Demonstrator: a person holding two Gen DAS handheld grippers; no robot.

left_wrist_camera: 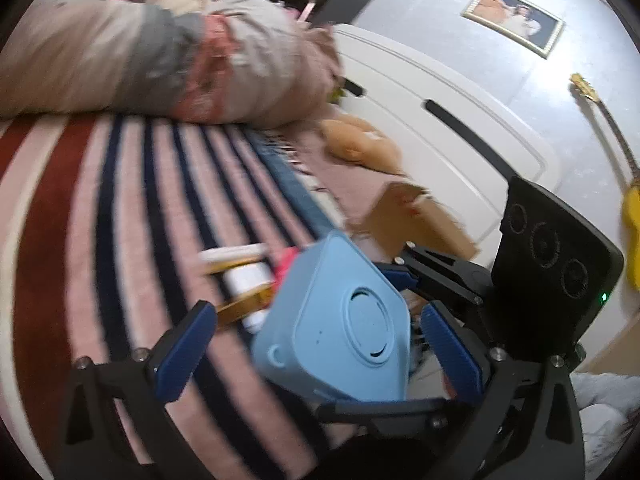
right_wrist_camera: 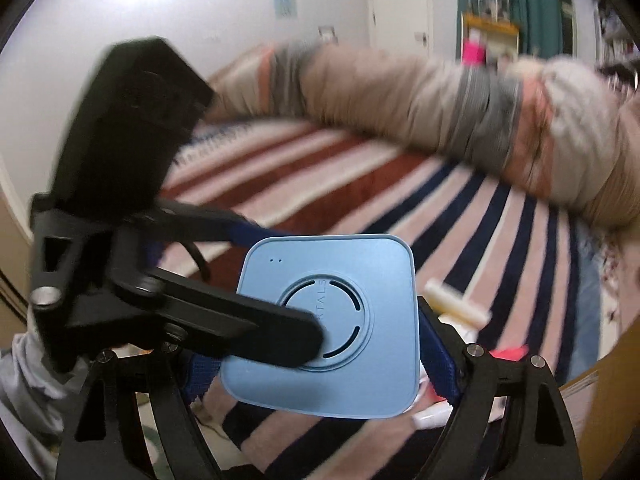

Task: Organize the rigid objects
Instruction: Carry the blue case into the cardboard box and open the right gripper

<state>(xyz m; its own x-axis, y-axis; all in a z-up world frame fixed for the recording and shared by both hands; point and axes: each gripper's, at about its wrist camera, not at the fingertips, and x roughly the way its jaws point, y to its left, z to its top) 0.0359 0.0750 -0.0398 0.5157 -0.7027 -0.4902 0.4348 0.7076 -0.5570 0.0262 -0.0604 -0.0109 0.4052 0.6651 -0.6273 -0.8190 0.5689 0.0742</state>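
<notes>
A light blue square box (right_wrist_camera: pixel 360 264) with a round grille on its face is clamped by two opposite edges between the blue pads of my right gripper (right_wrist_camera: pixel 320 352), above the striped bed. In the left wrist view the same blue box (left_wrist_camera: pixel 352 332) sits between the fingers of my left gripper (left_wrist_camera: pixel 316 314), which is open, its left pad (left_wrist_camera: pixel 188 352) clearly apart from the box. One left finger (right_wrist_camera: pixel 240 320) crosses the box's face in the right wrist view. The right gripper's black housing (left_wrist_camera: pixel 552 260) reaches in from the right.
A white bottle (left_wrist_camera: pixel 248 280), an amber tube and a pink item lie on the striped bedspread (left_wrist_camera: pixel 100 220) behind the box. A rolled duvet (left_wrist_camera: pixel 160 60) lies across the bed's far side. A cardboard box (left_wrist_camera: pixel 408 216), a plush toy (left_wrist_camera: pixel 360 144) and a white wardrobe (left_wrist_camera: pixel 440 100) stand beyond.
</notes>
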